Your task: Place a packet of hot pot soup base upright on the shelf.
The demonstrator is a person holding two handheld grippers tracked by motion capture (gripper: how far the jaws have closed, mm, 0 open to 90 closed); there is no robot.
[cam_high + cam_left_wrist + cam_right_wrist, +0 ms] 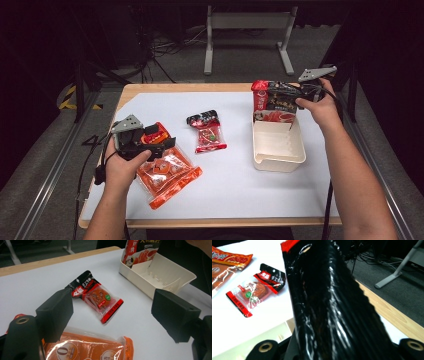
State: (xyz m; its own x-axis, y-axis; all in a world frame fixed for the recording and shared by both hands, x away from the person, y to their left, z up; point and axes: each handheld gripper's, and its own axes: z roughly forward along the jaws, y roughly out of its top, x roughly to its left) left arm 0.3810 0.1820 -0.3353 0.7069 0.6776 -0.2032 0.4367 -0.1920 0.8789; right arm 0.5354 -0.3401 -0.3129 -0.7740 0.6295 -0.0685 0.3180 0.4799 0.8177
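Clamped in the right gripper [300,95], the black-and-red pouch [274,102] hangs half-lowered into the cream tray [278,162] beneath it, while two snack packets wait near the slack-jawed left gripper [150,142].

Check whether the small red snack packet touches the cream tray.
Apart. In the high view, bare white mat lies between the small red snack packet and the cream tray; the left gripper view shows that gap too.

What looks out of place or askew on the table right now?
Nothing spilled or torn. The black and red bag stands in the cream tray's far end, gripped by the right gripper. The small snack packet and the orange packet lie askew on the mat.
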